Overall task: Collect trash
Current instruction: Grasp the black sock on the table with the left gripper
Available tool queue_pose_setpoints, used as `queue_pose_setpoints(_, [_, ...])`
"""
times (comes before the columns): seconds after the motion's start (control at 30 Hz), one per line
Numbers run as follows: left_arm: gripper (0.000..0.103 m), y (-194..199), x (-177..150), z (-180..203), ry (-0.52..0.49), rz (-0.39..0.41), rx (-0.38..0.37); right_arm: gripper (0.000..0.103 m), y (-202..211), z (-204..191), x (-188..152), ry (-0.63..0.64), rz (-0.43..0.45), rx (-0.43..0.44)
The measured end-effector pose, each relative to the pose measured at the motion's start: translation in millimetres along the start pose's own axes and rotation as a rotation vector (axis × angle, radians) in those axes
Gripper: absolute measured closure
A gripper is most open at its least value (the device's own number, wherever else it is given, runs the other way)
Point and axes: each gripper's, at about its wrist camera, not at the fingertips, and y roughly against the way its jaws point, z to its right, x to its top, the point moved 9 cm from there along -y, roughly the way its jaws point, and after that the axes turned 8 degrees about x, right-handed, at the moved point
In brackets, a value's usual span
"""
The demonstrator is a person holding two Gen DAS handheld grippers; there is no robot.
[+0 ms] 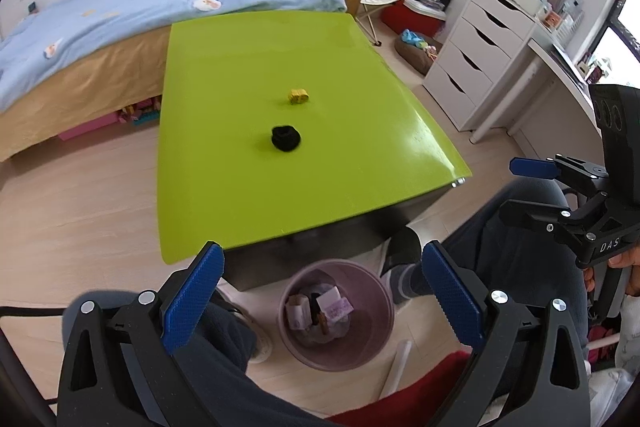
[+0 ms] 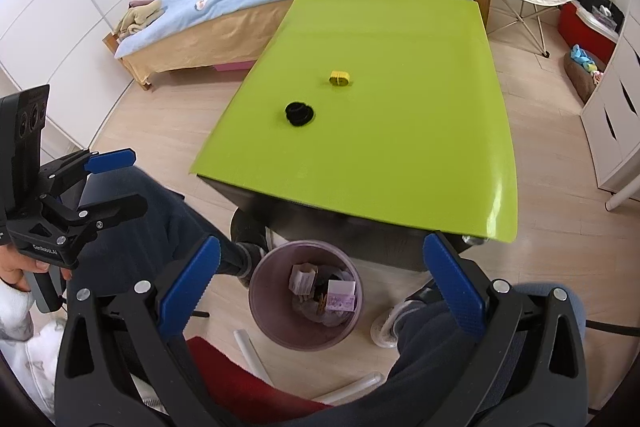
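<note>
Two bits of trash sit on the green counter (image 1: 280,59) in the left wrist view: a black crumpled lump (image 1: 285,138) near the frame's centre and a small yellow piece (image 1: 298,96) just above it, apart from each other. Low in the frame the left tool (image 1: 322,281) stands wide open with nothing between its blue pads, hovering above a pinkish bin (image 1: 298,349) on the floor that already holds paper scraps. At the right edge the right tool (image 1: 520,187) shows side-on, also open and empty.

From the right wrist view, the black lump (image 2: 299,113) lies left of centre and the yellow piece (image 2: 339,78) up and to its right on the counter (image 2: 400,147). The right tool (image 2: 320,277) gapes open over the bin (image 2: 266,323), empty. The left tool (image 2: 120,179) shows at the left edge, held by a hand (image 2: 18,273).
</note>
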Motion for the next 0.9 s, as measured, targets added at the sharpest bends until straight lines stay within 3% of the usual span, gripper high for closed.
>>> queue_pose_setpoints(0.43, [0.008, -37.5, 53.9, -8.9, 0.014, -0.003, 0.011, 0.003, -21.8, 18.3, 50.0, -0.02, 0.003, -0.012])
queue_pose_setpoints(0.9, [0.008, -125.1, 94.8, -4.6, -0.037, -0.128, 0.033, 0.003, -32.0, 26.6, 57.0, -0.034, -0.014, -0.033])
